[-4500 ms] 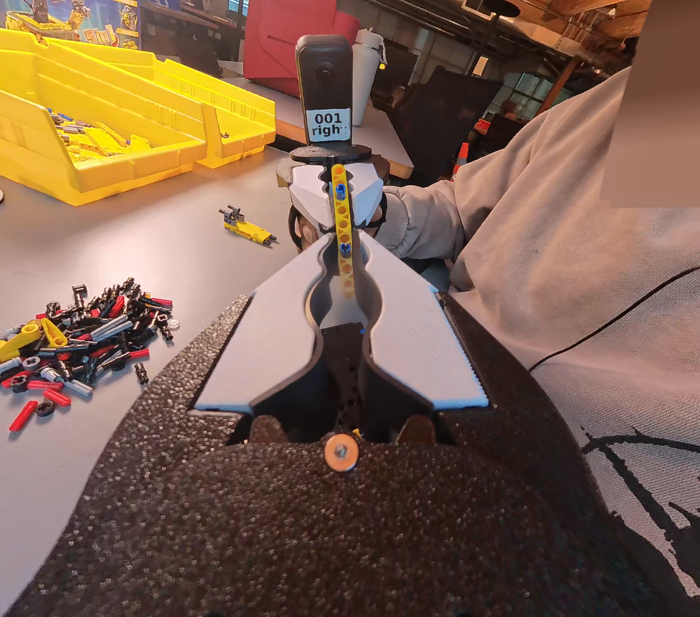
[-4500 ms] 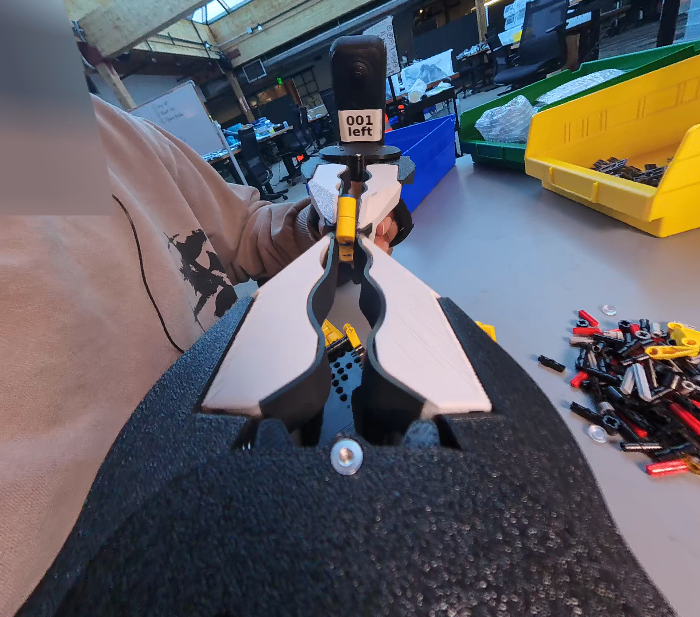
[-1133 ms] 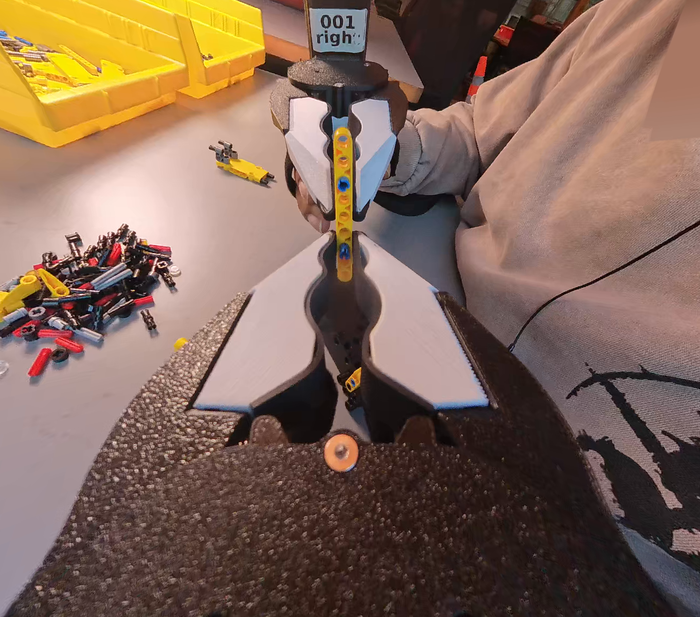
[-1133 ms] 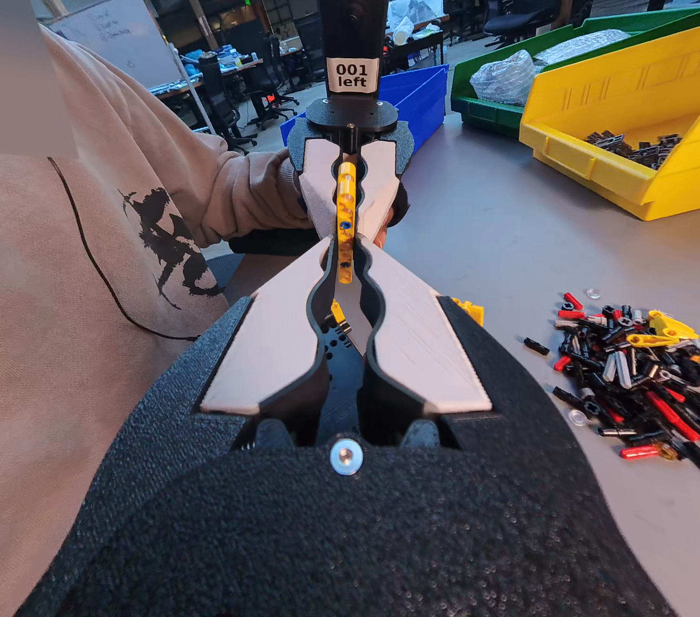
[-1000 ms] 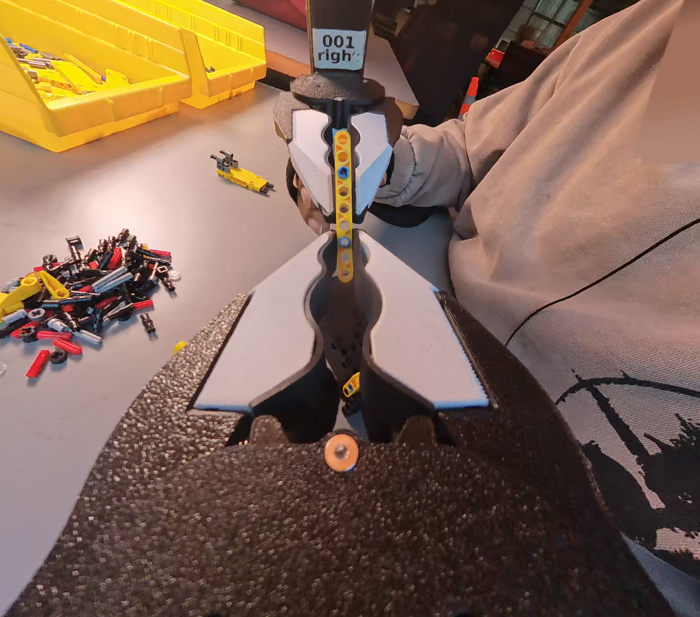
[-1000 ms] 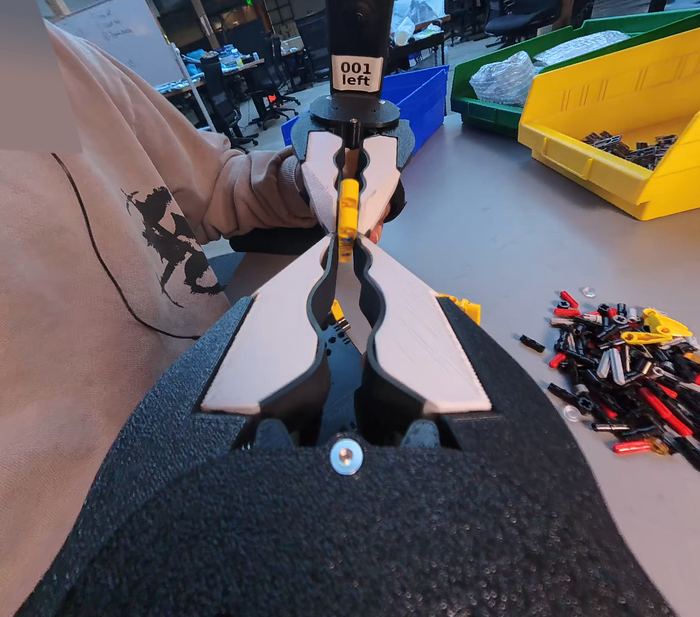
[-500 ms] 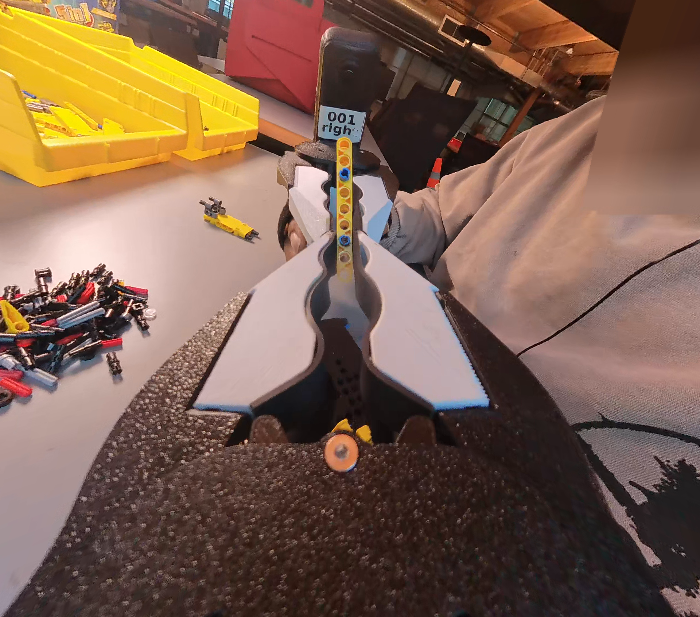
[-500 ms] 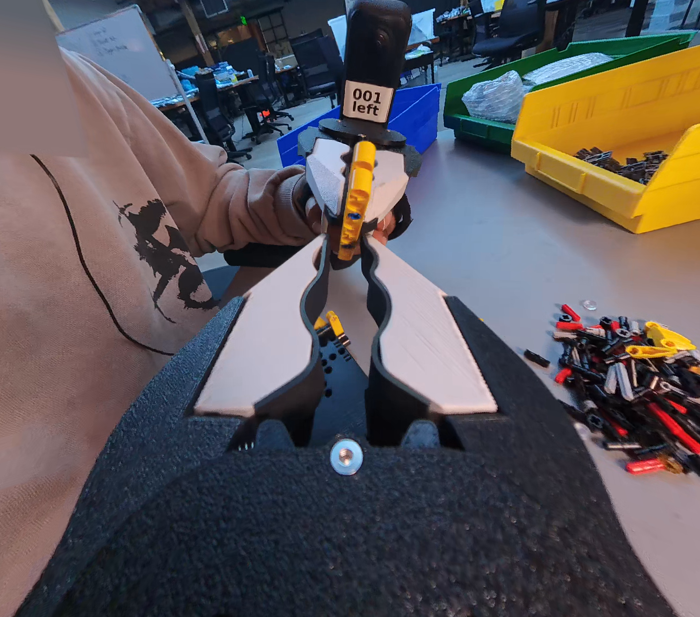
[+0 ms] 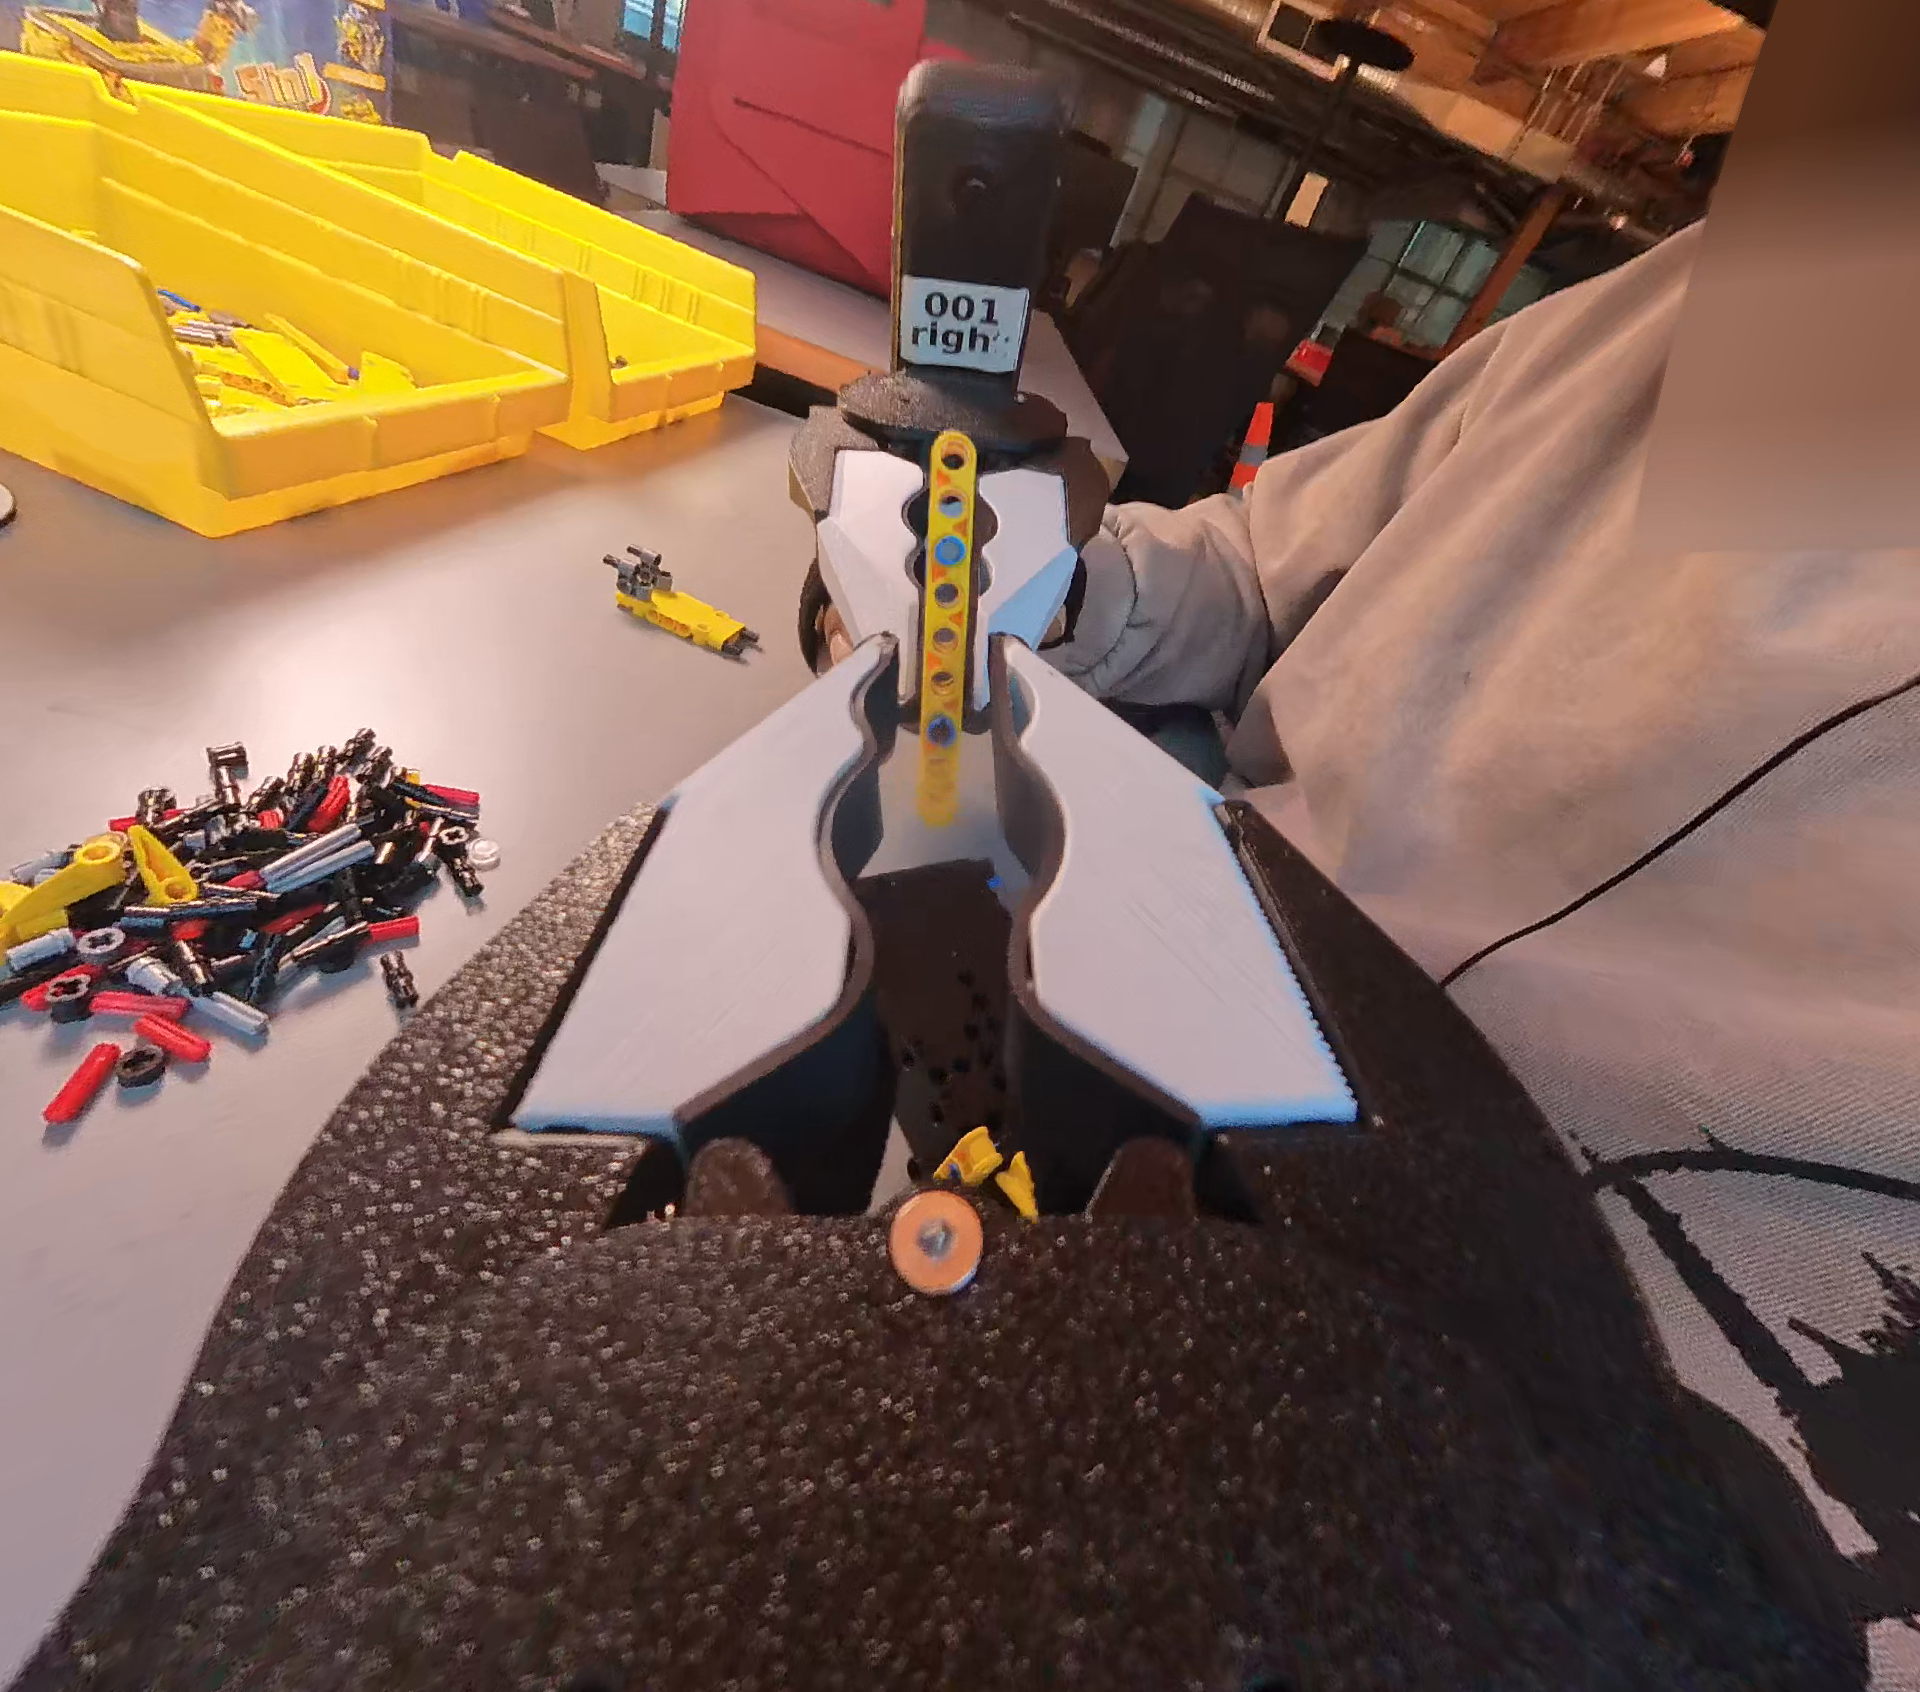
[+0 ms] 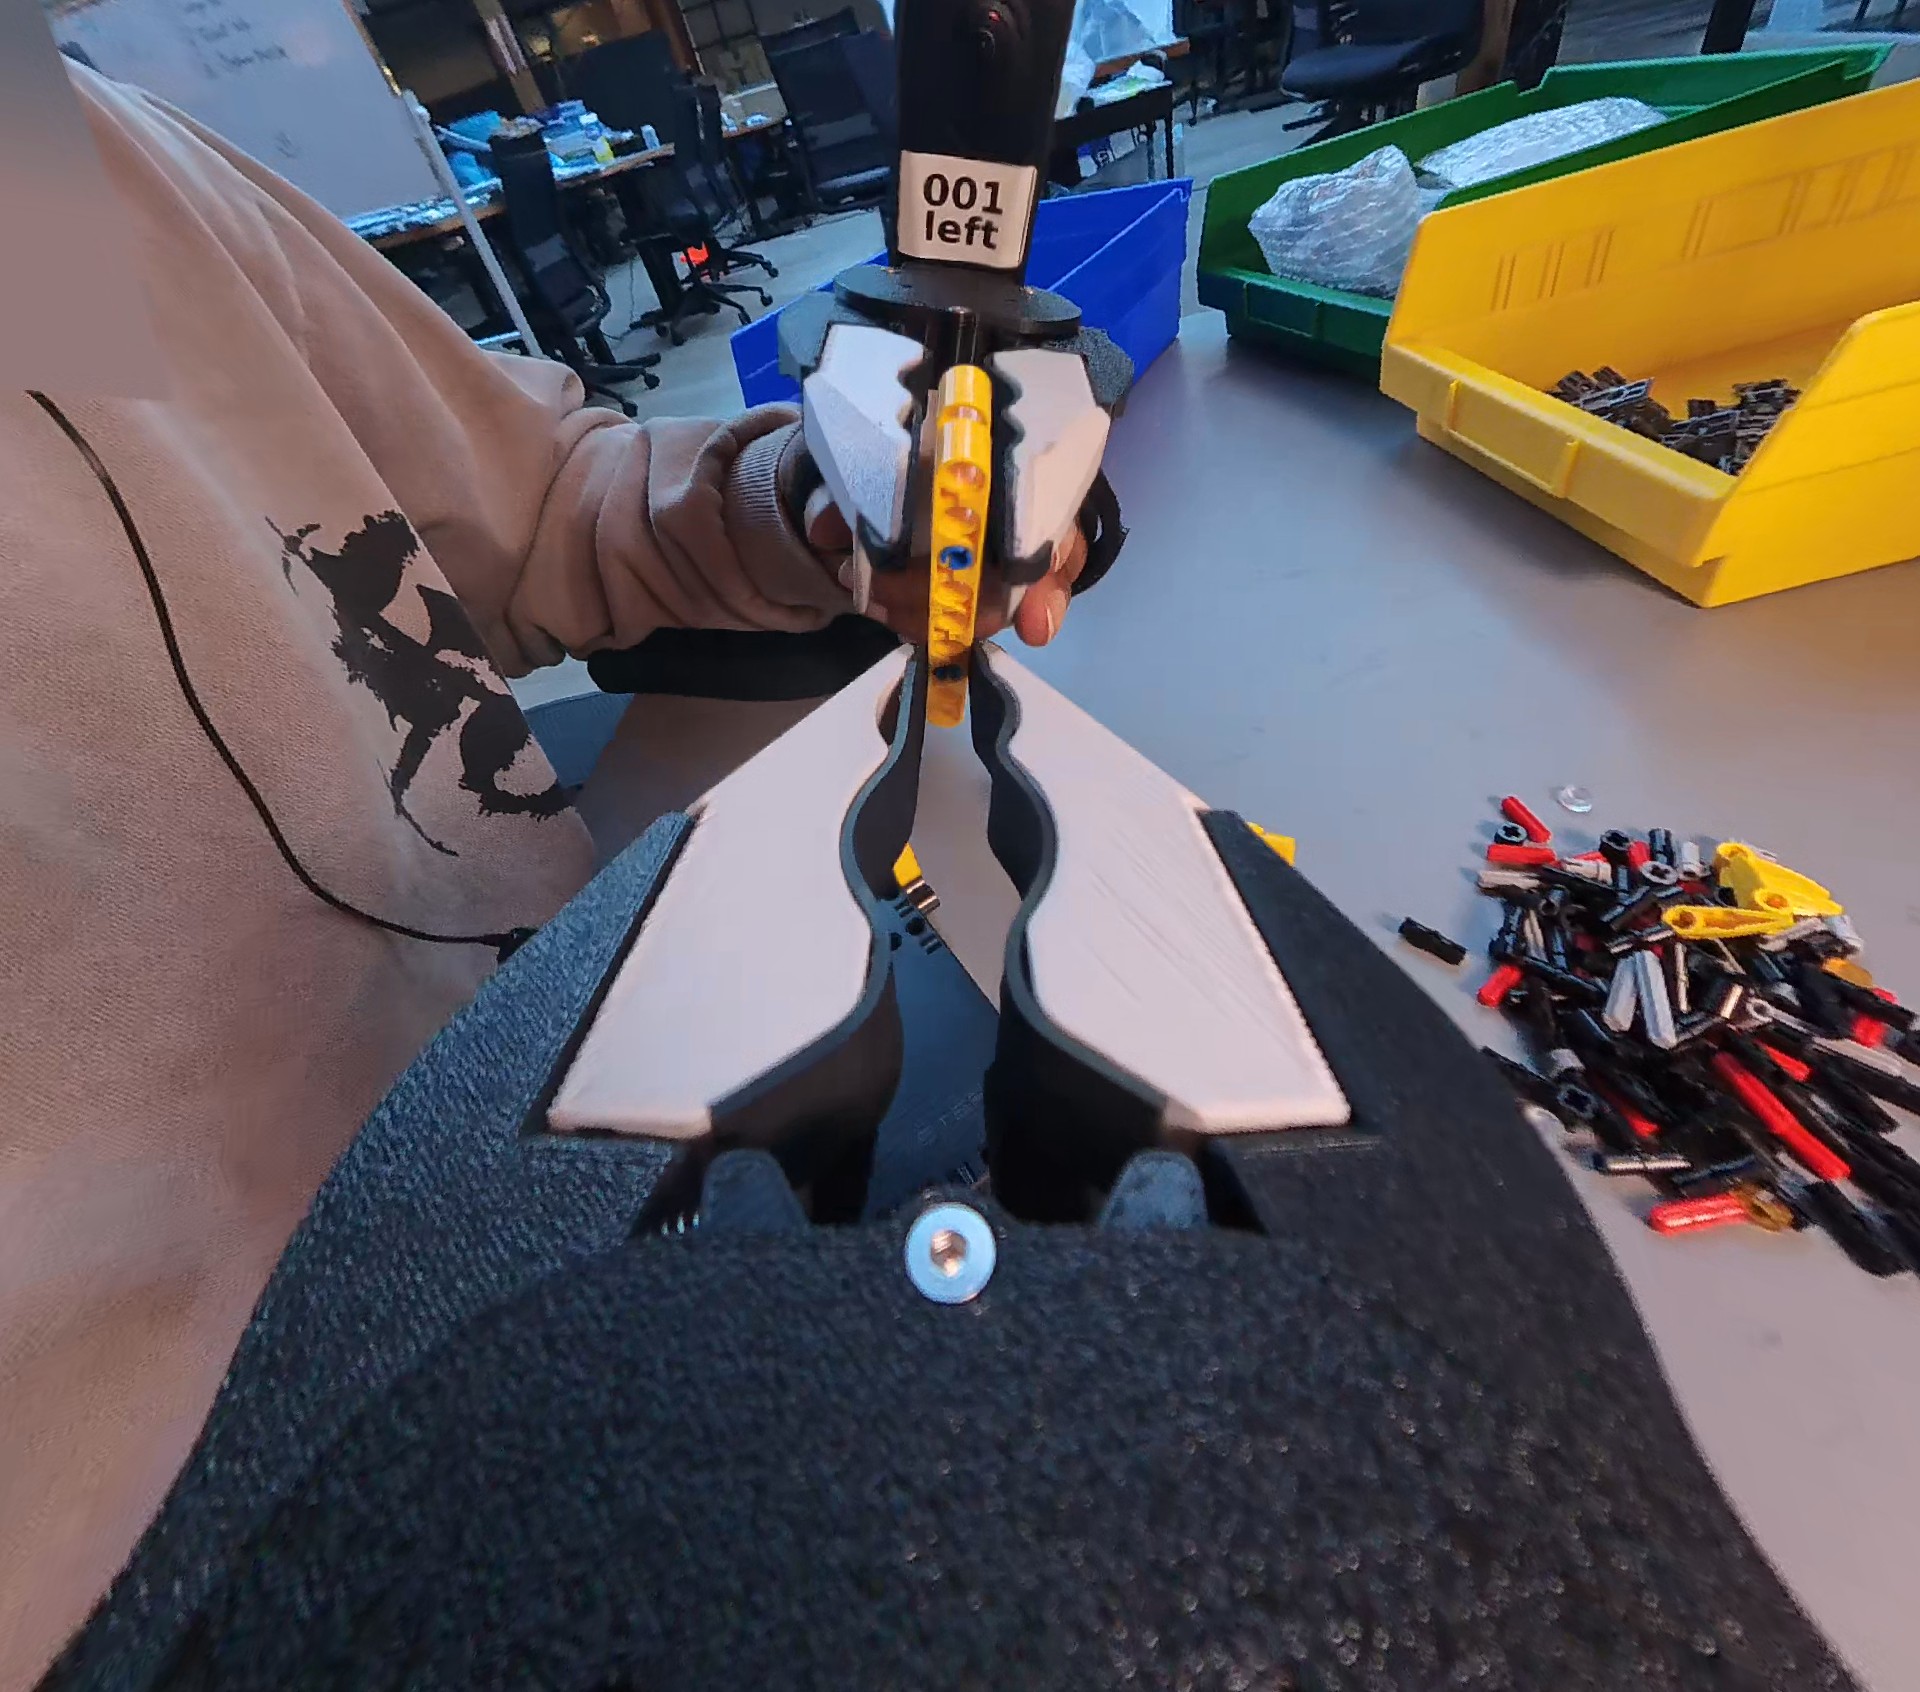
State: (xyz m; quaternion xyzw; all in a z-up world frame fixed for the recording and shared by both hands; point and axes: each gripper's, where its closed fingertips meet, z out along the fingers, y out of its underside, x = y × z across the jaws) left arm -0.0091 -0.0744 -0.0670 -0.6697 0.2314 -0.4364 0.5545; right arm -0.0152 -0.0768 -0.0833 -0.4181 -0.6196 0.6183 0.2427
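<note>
A yellow beam with holes (image 9: 948,593) stands nearly upright between my two grippers, which face each other above the grey table (image 9: 416,655). My right gripper (image 10: 945,676) is shut on the beam's lower end (image 10: 958,499). My left gripper (image 9: 945,655) is slightly open, its fingers on either side of the beam with small gaps. In the right wrist view the left gripper (image 10: 951,577) shows the same gaps. The right gripper's fingers (image 9: 868,541) show behind the beam in the left wrist view. A person's hands and beige sleeves (image 10: 644,520) hold both grippers.
A pile of small black, red, grey and yellow parts (image 9: 239,873) (image 10: 1704,977) lies on the table. A small yellow and black assembly (image 9: 675,598) lies farther off. Yellow bins (image 9: 312,354) (image 10: 1662,416), a green bin (image 10: 1299,312) and a blue bin (image 10: 1101,260) stand at the back. Both grippers' tips are close together, under 4 cm apart.
The right gripper, slightly open half a second ago, has shut on the beam. The left gripper's fingers have spread a little. The beam has straightened and sits lower between the left fingers.
</note>
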